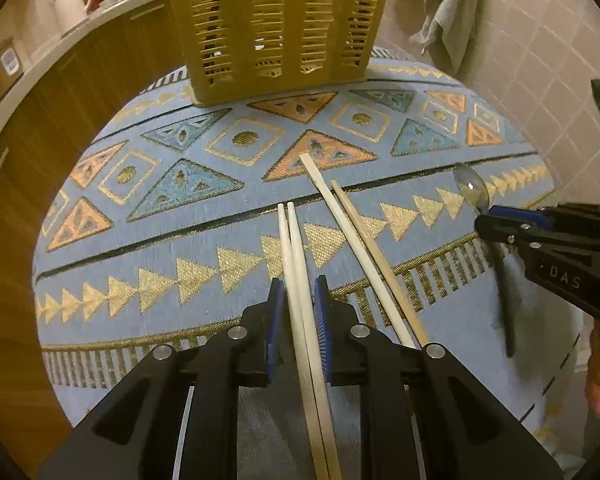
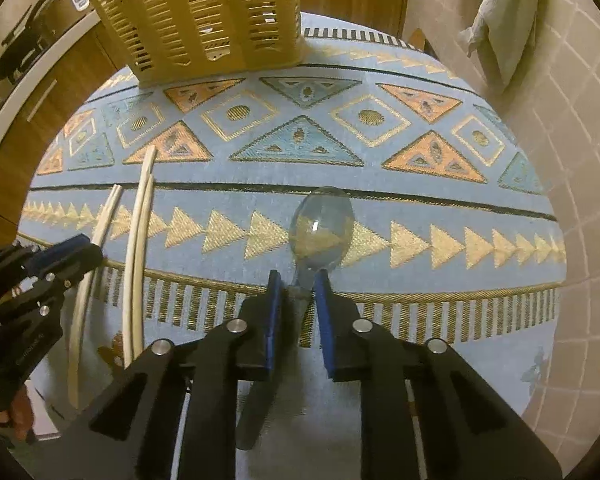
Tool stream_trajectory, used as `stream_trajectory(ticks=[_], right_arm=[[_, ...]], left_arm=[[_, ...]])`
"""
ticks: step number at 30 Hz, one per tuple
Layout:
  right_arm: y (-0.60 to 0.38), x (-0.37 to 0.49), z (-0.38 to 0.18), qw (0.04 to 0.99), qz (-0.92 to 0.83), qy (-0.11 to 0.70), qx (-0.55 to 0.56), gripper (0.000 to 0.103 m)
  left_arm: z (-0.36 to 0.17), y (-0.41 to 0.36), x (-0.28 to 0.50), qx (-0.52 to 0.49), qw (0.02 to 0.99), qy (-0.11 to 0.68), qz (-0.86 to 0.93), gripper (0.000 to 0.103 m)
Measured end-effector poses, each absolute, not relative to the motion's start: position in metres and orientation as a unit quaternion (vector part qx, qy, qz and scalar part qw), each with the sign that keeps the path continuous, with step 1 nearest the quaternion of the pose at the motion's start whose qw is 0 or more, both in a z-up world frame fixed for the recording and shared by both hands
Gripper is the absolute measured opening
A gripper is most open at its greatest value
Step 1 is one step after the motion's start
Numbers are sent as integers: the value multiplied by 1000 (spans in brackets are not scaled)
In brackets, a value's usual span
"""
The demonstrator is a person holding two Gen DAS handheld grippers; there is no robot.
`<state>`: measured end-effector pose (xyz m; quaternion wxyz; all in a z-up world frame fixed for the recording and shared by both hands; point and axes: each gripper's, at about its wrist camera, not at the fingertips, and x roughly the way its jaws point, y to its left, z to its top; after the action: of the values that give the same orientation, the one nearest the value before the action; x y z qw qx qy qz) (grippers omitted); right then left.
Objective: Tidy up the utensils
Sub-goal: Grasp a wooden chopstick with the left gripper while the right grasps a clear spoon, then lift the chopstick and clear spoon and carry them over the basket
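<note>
My left gripper [image 1: 299, 286] is shut on a pair of pale chopsticks [image 1: 292, 240] that point toward a yellow slotted utensil basket [image 1: 276, 28] at the far edge of the table. A second pair of chopsticks [image 1: 340, 216] lies on the cloth just to the right. My right gripper [image 2: 297, 280] is shut on the neck of a clear plastic spoon [image 2: 322, 226] with a dark handle; its bowl sticks out ahead. The basket [image 2: 204, 16] stands far left in the right wrist view. The right gripper [image 1: 496, 220] and spoon bowl [image 1: 470, 186] show in the left wrist view.
A blue patterned tablecloth [image 1: 180, 208] covers the round table. A wooden cabinet with a white counter and mugs [image 1: 74, 0] is at the left. A tiled wall with a hanging towel [image 1: 448, 12] is at the right. My left gripper [image 2: 60, 256] shows at the left of the right wrist view.
</note>
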<state>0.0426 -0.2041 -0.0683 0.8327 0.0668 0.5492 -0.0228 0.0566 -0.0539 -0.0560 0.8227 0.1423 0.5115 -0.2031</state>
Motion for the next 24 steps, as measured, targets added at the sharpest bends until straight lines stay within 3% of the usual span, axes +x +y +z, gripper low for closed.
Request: stream_trajectory(ticks=[6,13,24], right_arm=[[-203,40,-67,836,-15,546,58,11],[-213,29,-62,840,11,538,66,10],[-217,24,-18,880,80,457,100,10]], left_arm=[[-57,-65,55,173,822,510,-188,11],[-51,-52,58,108,835,501,-201,10],[6,-36,49,17,891,391,-232,9]])
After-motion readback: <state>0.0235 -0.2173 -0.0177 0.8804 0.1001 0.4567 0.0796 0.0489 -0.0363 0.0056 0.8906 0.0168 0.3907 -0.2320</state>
